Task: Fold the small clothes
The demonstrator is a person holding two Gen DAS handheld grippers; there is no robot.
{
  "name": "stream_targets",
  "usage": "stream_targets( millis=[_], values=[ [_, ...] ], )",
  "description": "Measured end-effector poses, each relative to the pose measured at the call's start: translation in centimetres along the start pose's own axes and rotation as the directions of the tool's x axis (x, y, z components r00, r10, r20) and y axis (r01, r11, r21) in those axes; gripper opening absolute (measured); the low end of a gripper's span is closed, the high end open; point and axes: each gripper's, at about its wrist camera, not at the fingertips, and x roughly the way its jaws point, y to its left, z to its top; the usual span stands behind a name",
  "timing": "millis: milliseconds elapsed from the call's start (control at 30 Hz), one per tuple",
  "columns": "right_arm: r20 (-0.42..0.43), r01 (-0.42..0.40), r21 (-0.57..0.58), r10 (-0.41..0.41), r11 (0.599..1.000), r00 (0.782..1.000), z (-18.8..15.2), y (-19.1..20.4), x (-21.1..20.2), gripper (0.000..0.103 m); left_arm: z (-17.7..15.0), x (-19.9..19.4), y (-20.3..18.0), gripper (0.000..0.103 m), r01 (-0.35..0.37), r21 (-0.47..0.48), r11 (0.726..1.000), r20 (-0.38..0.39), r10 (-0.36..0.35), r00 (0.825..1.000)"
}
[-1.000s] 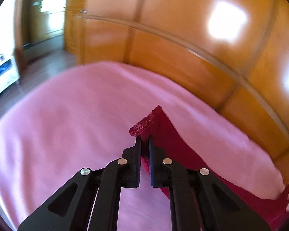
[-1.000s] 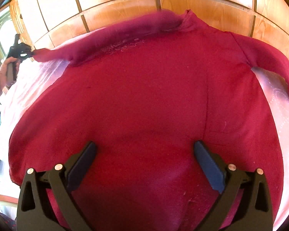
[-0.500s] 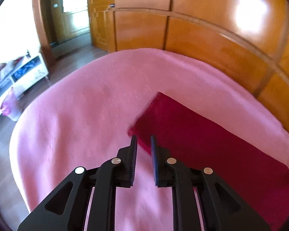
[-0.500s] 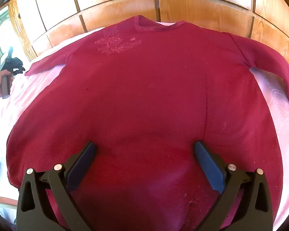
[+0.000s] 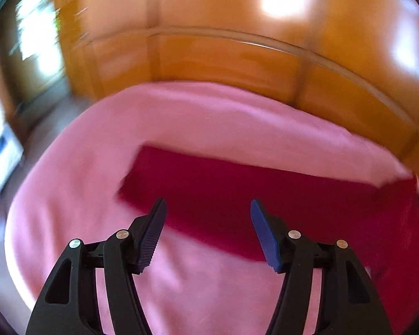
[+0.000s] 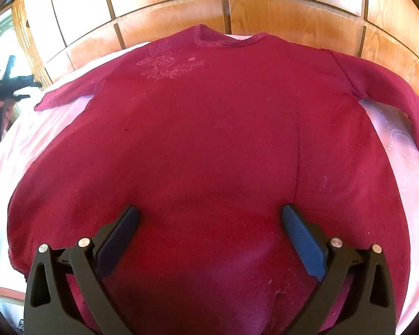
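A dark red sweater (image 6: 215, 145) lies flat and face up on a pink bedsheet (image 6: 405, 150), neck toward the wooden wall, with a rose pattern (image 6: 164, 65) on the chest. My right gripper (image 6: 209, 217) is open and empty, over the lower part of the sweater. My left gripper (image 5: 208, 209) is open and empty, just above the sweater's left sleeve (image 5: 237, 195), which lies flat on the sheet. The left gripper also shows far left in the right wrist view (image 6: 11, 86), beyond the sleeve end (image 6: 58, 99). The left wrist view is blurred.
A wooden panelled wall (image 6: 265, 8) stands behind the bed. The pink sheet (image 5: 125, 251) spreads left and in front of the sleeve. A doorway and floor (image 5: 36, 69) lie to the far left of the bed.
My left gripper let go of the sleeve end, opened wide, and the sleeve dropped flat on the sheet. The sweater's top edge settled flat. The right gripper stayed still.
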Motion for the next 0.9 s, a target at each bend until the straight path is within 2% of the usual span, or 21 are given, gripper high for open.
stream_targets(
  millis=[100, 233, 333, 400, 467, 500, 533, 567, 600, 633, 667, 700, 733, 767, 833, 900],
  values=[
    [-0.004, 0.008, -0.001, -0.008, 1.000, 1.000, 0.1, 0.2, 0.1, 0.101, 1.0, 2.4, -3.9, 0.061, 0.045, 0.162, 0.986, -0.048, -0.038, 0.998],
    [-0.008, 0.012, -0.002, -0.012, 1.000, 1.000, 0.2, 0.2, 0.2, 0.101, 2.2, 5.3, -8.1, 0.061, 0.111, 0.296, 0.949, -0.094, -0.086, 0.992],
    [-0.009, 0.012, -0.003, -0.012, 1.000, 1.000, 0.2, 0.2, 0.3, 0.101, 3.1, 7.4, -10.9, 0.065, 0.179, 0.344, 0.922, -0.153, -0.133, 0.979],
    [-0.009, 0.012, -0.002, -0.012, 1.000, 1.000, 0.2, 0.2, 0.3, 0.101, 3.3, 8.1, -12.2, 0.076, 0.229, 0.366, 0.902, -0.171, -0.176, 0.969],
    [-0.010, 0.013, -0.005, -0.013, 1.000, 1.000, 0.2, 0.2, 0.4, 0.101, 3.7, 9.1, -13.6, 0.076, 0.244, 0.389, 0.888, -0.179, -0.187, 0.966],
    [-0.009, 0.012, -0.005, -0.012, 1.000, 1.000, 0.2, 0.2, 0.4, 0.101, 3.8, 9.9, -14.3, 0.076, 0.284, 0.387, 0.877, -0.212, -0.216, 0.953],
    [-0.009, 0.011, -0.005, -0.011, 1.000, 1.000, 0.3, 0.2, 0.4, 0.101, 3.7, 10.3, -14.6, 0.076, 0.296, 0.387, 0.873, -0.229, -0.220, 0.948],
    [-0.008, 0.011, -0.005, -0.011, 1.000, 1.000, 0.2, 0.2, 0.4, 0.101, 3.6, 10.7, -14.9, 0.072, 0.296, 0.389, 0.872, -0.237, -0.216, 0.947],
    [-0.008, 0.011, -0.005, -0.012, 1.000, 1.000, 0.2, 0.2, 0.5, 0.101, 3.4, 11.0, -15.1, 0.058, 0.314, 0.380, 0.870, -0.252, -0.229, 0.940],
    [-0.008, 0.011, -0.004, -0.011, 1.000, 1.000, 0.3, 0.2, 0.5, 0.101, 3.2, 10.9, -15.1, 0.049, 0.352, 0.359, 0.864, -0.262, -0.269, 0.927],
    [-0.006, 0.010, -0.003, -0.010, 1.000, 1.000, 0.3, 0.2, 0.5, 0.101, 3.0, 10.6, -15.0, 0.026, 0.374, 0.351, 0.859, -0.261, -0.294, 0.920],
    [-0.004, 0.010, -0.003, -0.010, 1.000, 1.000, 0.2, 0.2, 0.4, 0.101, 2.5, 10.0, -14.9, 0.013, 0.378, 0.352, 0.856, -0.245, -0.306, 0.920],
    [0.000, 0.011, -0.002, -0.011, 1.000, 1.000, 0.1, 0.2, 0.4, 0.101, 2.1, 9.5, -14.9, 0.008, 0.364, 0.358, 0.860, -0.223, -0.300, 0.928],
    [0.003, 0.011, -0.003, -0.011, 1.000, 1.000, 0.1, 0.2, 0.4, 0.101, 1.5, 8.9, -14.8, 0.007, 0.340, 0.365, 0.867, -0.190, -0.288, 0.939],
    [0.008, 0.011, -0.002, -0.011, 1.000, 1.000, 0.1, 0.1, 0.4, 0.101, 0.1, 8.1, -14.5, 0.007, 0.277, 0.337, 0.900, -0.131, -0.247, 0.960],
    [0.011, 0.014, -0.003, -0.014, 1.000, 1.000, 0.2, 0.2, 0.5, 0.101, -0.3, 8.0, -14.3, 0.007, 0.232, 0.276, 0.933, -0.090, -0.215, 0.972]
  ],
)
